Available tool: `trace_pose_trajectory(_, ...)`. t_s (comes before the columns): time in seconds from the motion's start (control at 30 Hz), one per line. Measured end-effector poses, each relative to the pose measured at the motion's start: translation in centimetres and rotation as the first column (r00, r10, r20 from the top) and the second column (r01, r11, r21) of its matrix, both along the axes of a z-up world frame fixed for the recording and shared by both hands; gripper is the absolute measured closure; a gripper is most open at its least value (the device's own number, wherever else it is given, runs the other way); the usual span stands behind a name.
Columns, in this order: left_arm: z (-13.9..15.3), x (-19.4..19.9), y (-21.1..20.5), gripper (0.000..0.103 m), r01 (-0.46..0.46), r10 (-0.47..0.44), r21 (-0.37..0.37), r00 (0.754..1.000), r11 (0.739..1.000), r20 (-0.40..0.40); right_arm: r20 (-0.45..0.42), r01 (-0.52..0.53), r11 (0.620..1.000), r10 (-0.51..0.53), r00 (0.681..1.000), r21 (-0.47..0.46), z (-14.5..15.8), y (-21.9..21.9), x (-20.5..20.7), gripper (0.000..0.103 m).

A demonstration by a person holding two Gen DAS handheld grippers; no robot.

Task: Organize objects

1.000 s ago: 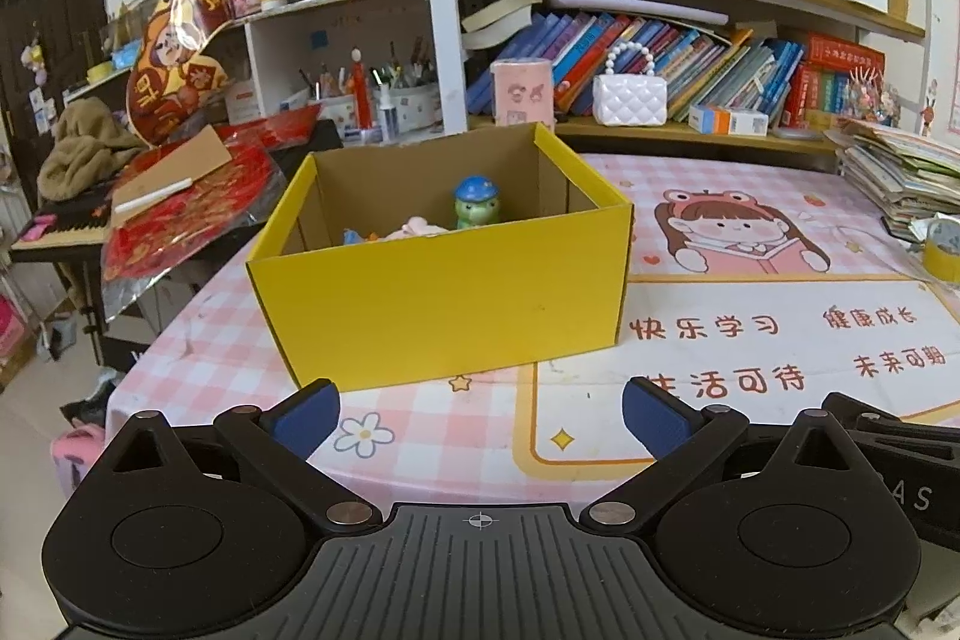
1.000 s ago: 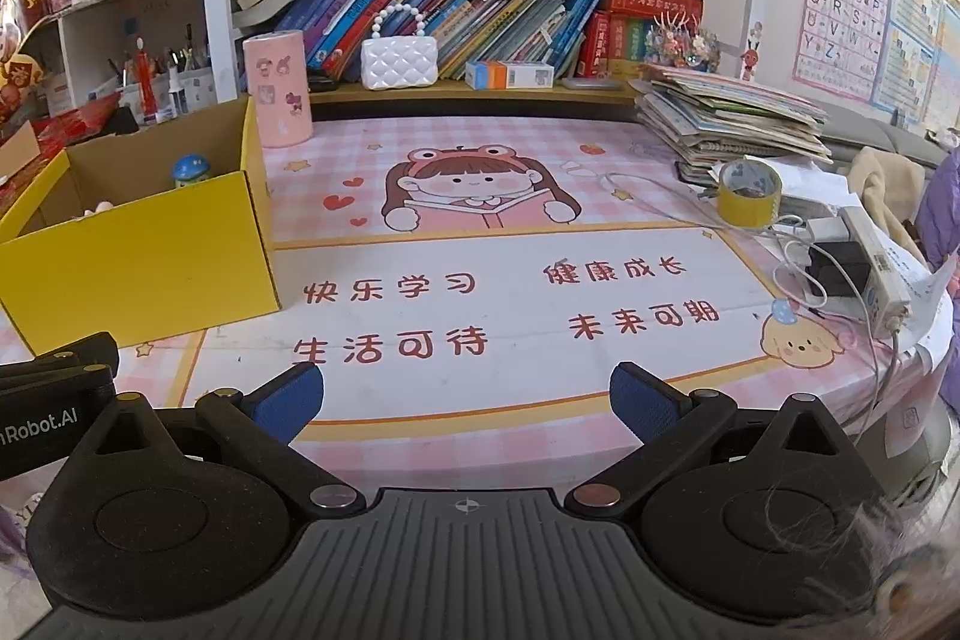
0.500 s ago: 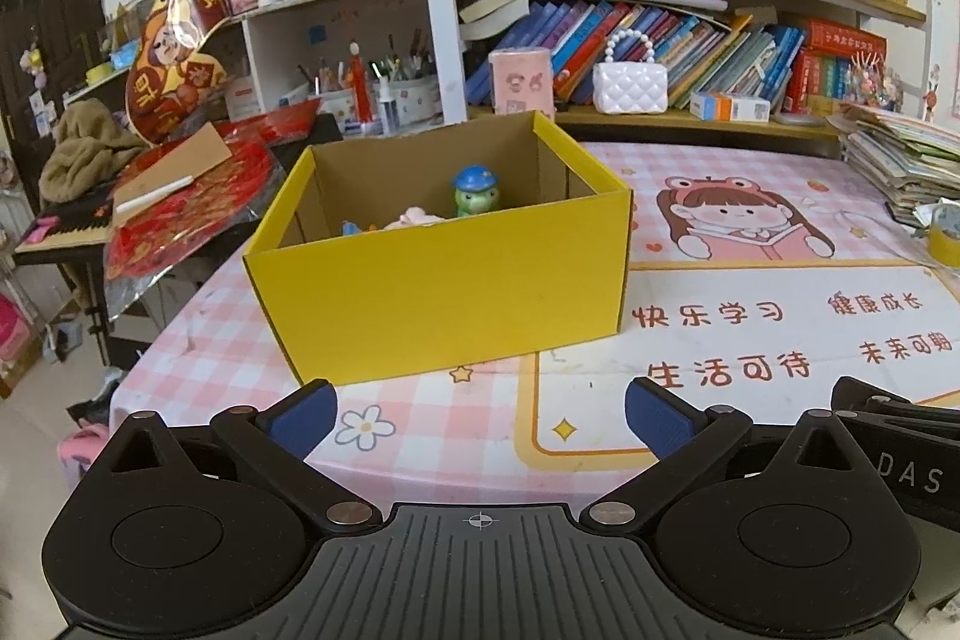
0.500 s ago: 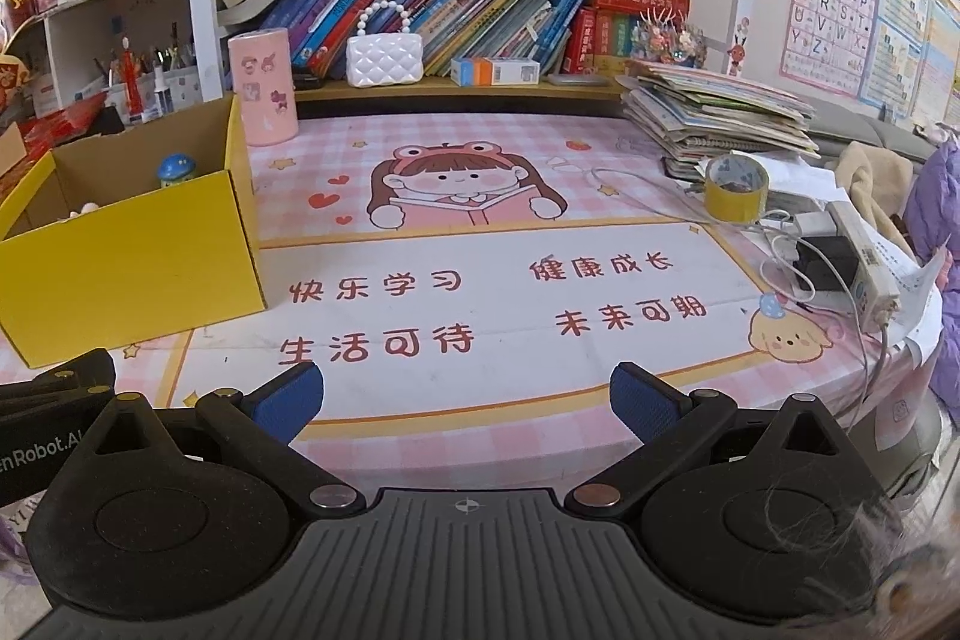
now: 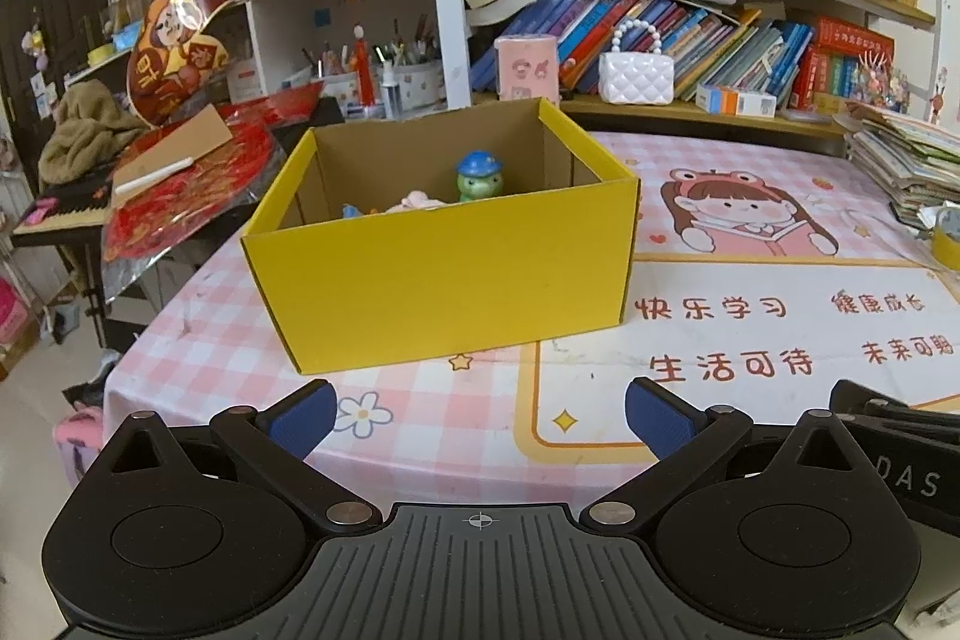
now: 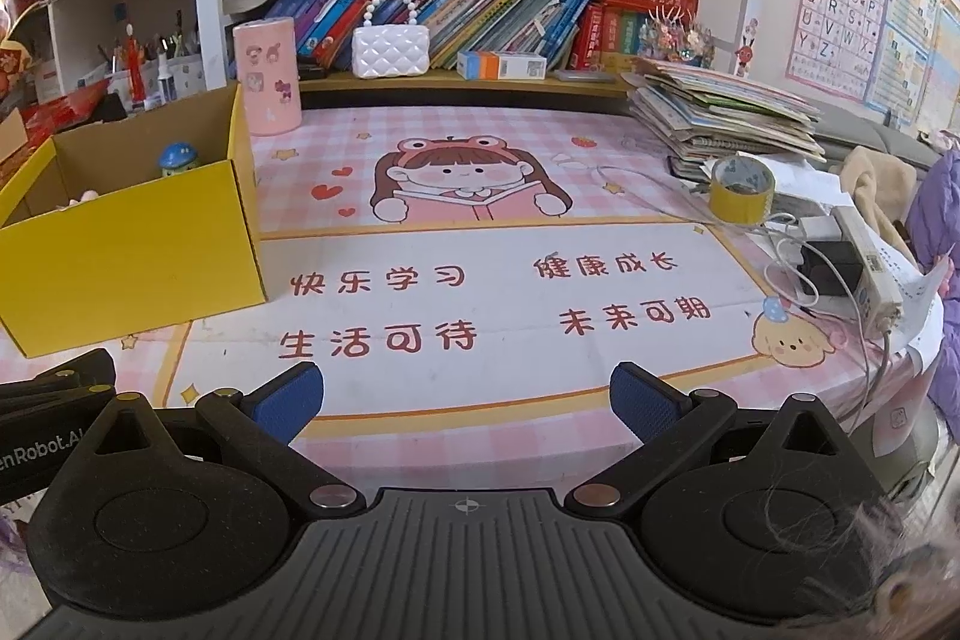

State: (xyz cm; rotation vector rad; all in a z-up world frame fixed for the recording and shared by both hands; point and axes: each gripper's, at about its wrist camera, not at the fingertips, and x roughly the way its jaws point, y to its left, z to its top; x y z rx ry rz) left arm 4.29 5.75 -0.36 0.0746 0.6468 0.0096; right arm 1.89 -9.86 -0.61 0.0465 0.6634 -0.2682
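A yellow cardboard box (image 5: 444, 280) stands open-topped on the pink checked table, at the left in the right wrist view (image 6: 132, 244). Inside it a green frog figure with a blue cap (image 5: 478, 176) stands near the back wall, beside a pink toy (image 5: 414, 203) and a small blue piece (image 5: 351, 210). My left gripper (image 5: 480, 415) hangs open and empty in front of the box, near the table's front edge. My right gripper (image 6: 465, 397) is open and empty too, over the printed mat (image 6: 492, 292).
A pink cylinder (image 6: 267, 76) and a white quilted bag (image 6: 390, 49) stand at the back by the bookshelf. A stack of books (image 6: 726, 112), a yellow tape roll (image 6: 741, 190) and a power strip with cables (image 6: 864, 268) crowd the right side. The table's left edge drops off (image 5: 120, 370).
Both grippers have drawn back a little from the table, so the box and mat sit slightly farther off. Both stayed open.
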Motion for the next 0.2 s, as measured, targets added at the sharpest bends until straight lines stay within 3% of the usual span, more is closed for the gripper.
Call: trace_pose_trajectory(0.2,-0.18,0.34,0.14,0.000,-0.005,0.005,-0.009,1.000,1.000,-0.007,-0.012,-0.008,1.000,0.008,1.000,-0.006,-0.15,0.01,0.32,0.001)
